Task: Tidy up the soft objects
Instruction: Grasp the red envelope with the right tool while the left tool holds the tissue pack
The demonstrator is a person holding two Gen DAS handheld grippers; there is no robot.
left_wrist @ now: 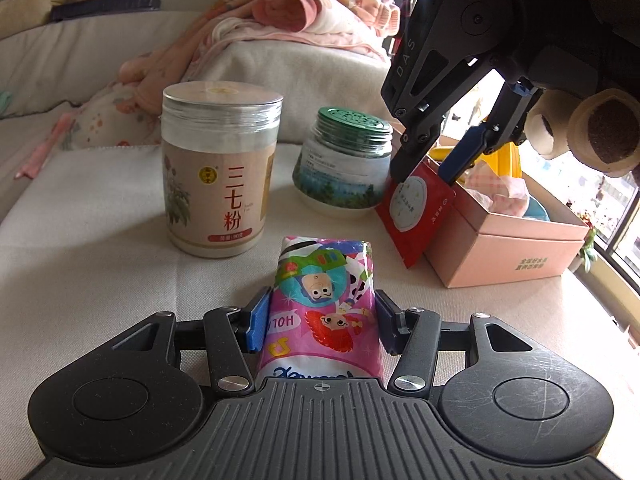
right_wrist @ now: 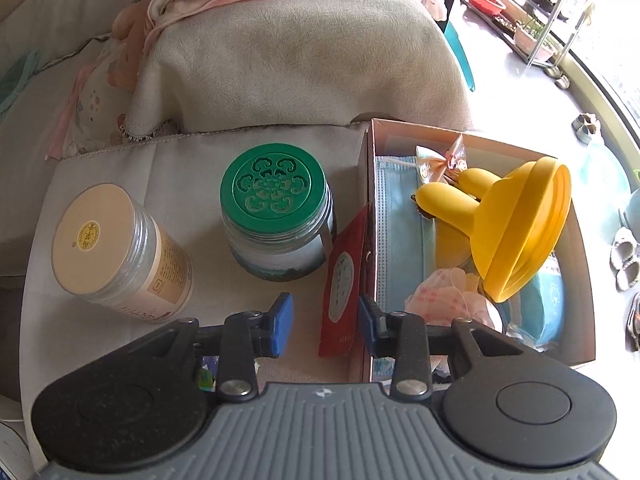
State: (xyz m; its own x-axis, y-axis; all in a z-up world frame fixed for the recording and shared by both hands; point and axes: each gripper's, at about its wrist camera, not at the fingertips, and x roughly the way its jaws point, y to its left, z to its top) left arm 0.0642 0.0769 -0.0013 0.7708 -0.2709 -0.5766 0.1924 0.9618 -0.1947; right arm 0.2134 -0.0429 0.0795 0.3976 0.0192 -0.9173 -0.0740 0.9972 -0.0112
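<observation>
My left gripper is shut on a pink cartoon-print tissue pack that rests on the beige cushion. My right gripper is open around a red sachet that leans against the left wall of the pink box; the pads stand apart from it. The left wrist view shows that gripper at the sachet's top edge beside the box. The box holds a blue face mask, a yellow rubber toy and a pink checked soft item.
A tall jar with Chinese lettering and a green-lidded jar stand on the cushion left of the box. A heap of pink blankets lies on the sofa arm behind. A window and floor lie to the right.
</observation>
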